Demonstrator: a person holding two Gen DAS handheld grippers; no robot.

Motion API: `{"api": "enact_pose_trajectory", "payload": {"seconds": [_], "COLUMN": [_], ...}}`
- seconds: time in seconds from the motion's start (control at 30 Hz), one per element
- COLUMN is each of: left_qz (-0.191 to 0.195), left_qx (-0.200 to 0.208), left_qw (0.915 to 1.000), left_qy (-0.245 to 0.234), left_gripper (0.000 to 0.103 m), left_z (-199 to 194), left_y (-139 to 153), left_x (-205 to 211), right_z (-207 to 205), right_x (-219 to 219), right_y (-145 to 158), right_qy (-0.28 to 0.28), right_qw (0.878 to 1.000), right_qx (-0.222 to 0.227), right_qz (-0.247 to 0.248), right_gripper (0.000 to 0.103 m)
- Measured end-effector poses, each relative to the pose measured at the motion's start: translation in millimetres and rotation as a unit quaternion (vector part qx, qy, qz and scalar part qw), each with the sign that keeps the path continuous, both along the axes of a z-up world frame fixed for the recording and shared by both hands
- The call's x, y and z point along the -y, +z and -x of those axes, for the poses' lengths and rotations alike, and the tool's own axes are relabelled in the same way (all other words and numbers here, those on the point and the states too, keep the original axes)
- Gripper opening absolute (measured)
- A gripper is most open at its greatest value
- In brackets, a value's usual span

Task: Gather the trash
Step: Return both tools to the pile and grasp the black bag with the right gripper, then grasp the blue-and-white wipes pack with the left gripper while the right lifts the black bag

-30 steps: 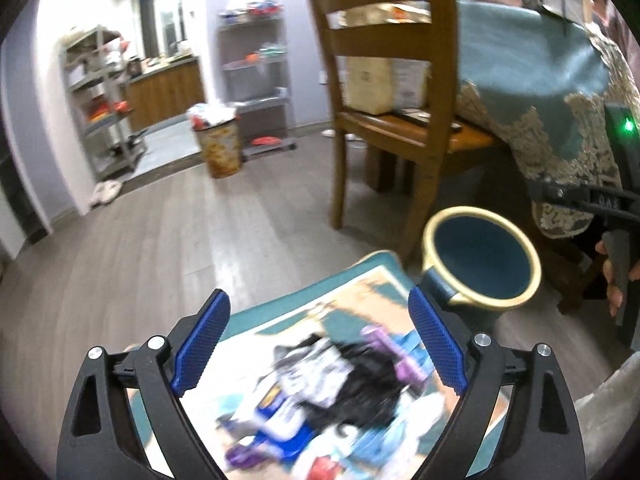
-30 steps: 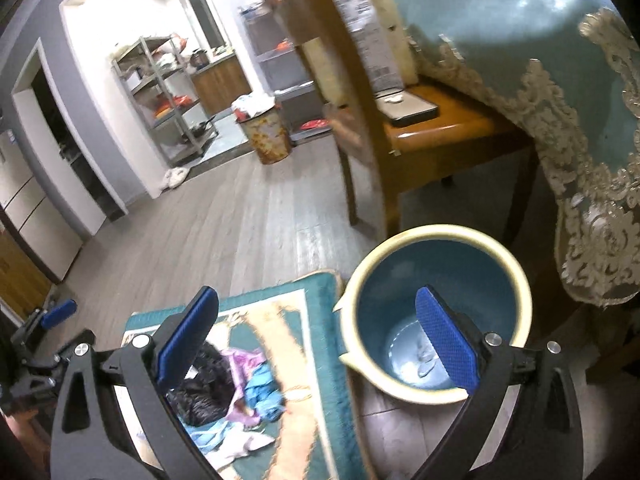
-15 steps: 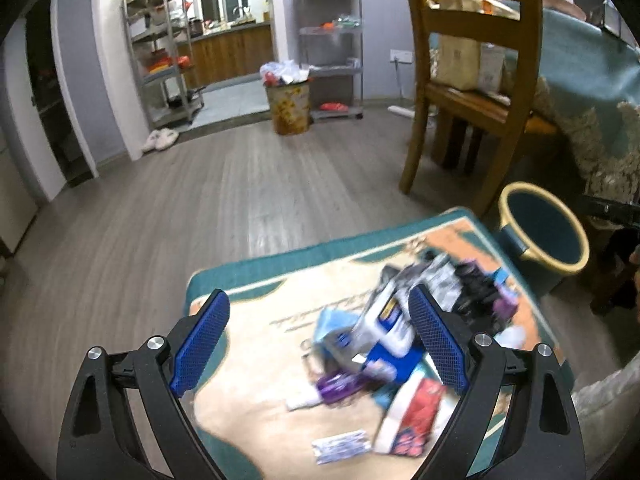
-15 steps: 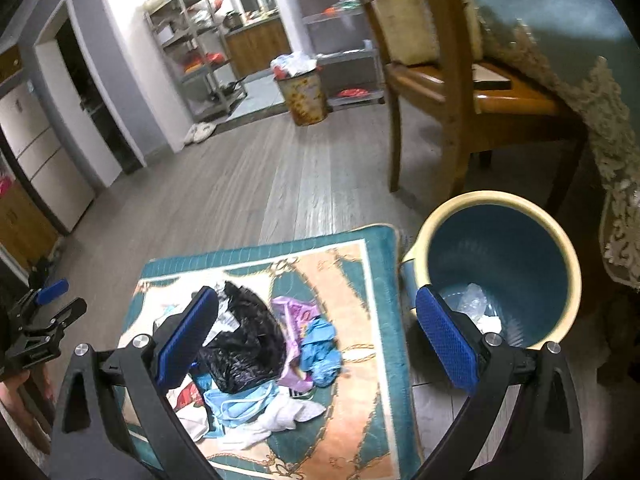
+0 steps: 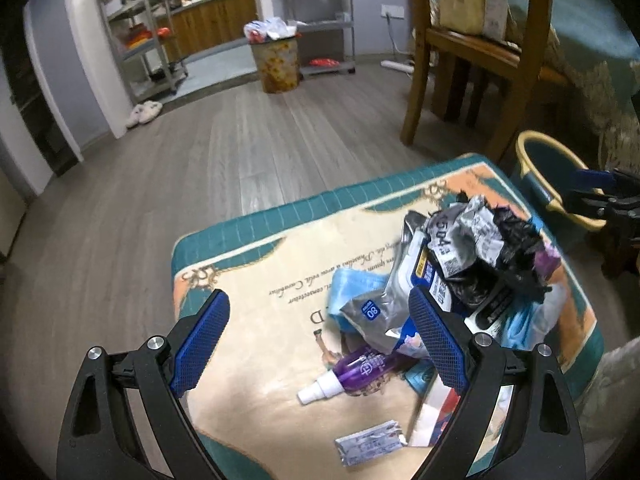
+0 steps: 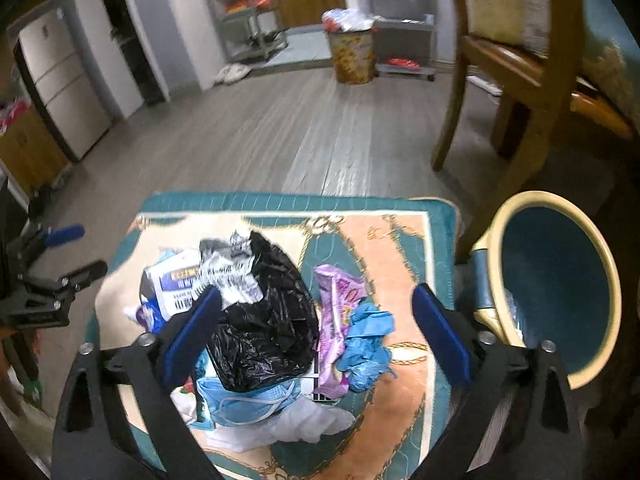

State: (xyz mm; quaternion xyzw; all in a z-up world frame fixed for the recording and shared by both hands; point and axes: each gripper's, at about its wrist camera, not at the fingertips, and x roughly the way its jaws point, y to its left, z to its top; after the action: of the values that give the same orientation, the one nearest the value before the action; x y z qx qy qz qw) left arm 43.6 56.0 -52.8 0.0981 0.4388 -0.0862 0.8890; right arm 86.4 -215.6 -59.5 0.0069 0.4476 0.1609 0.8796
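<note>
A heap of trash lies on a teal and cream rug. In the left wrist view it shows a purple spray bottle, a crumpled silver wrapper and a small foil sachet. My left gripper hangs open above the bottle, touching nothing. My right gripper hovers over the heap with its jaws closing. A black plastic bag, a purple wrapper and a blue glove lie between its fingers, untouched by the pads. The blue bin with a yellow rim stands right of the rug.
A wooden chair and a table with a lace-edged cloth stand behind the bin. Across the wood floor are a full patterned bin, metal shelves and slippers. A fridge stands far left.
Both grippers have swung away from the blue bin and come down toward the heap on the rug. The heap now sits larger and lies between the right gripper's fingers.
</note>
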Motion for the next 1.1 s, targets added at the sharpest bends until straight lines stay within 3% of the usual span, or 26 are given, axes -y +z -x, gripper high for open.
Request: {"api": "enact_pose_trajectory", "payload": {"seconds": [0.07, 0.2, 0.47, 0.6, 0.93, 1.1], "left_qz": [0.004, 0.013, 0.016, 0.018, 0.020, -0.002], "left_qx": [-0.005, -0.014, -0.033, -0.041, -0.055, -0.065], "left_qw": [1.0000, 0.9998, 0.9985, 0.9979, 0.9966, 0.9949], "left_qy": [-0.002, -0.008, -0.040, -0.047, -0.058, -0.076], "left_gripper": [0.091, 0.091, 0.090, 0.090, 0.086, 0.082], "left_z": [-4.7, -12.4, -20.6, -22.3, -28.9, -36.3], "left_y": [-4.0, -9.2, -21.1, -25.8, -33.4, -43.3], "left_x": [0.3, 3.6, 25.9, 30.7, 40.2, 54.0], "right_z": [-2.5, -10.2, -16.6, -15.5, -15.8, -17.4], "right_x": [-8.0, -22.6, -28.4, -24.1, 6.3, 15.5], "right_y": [-8.2, -25.9, -48.9, -40.0, 8.4, 21.4], "right_qy": [0.013, 0.037, 0.055, 0.051, 0.009, 0.005], "right_qw": [1.000, 0.999, 0.995, 0.996, 0.999, 0.998], "right_qx": [-0.009, -0.035, -0.081, -0.074, -0.027, -0.014], "right_qz": [0.005, 0.017, 0.032, 0.019, -0.038, -0.060], "right_gripper": [0.081, 0.056, 0.014, 0.004, 0.004, 0.004]}}
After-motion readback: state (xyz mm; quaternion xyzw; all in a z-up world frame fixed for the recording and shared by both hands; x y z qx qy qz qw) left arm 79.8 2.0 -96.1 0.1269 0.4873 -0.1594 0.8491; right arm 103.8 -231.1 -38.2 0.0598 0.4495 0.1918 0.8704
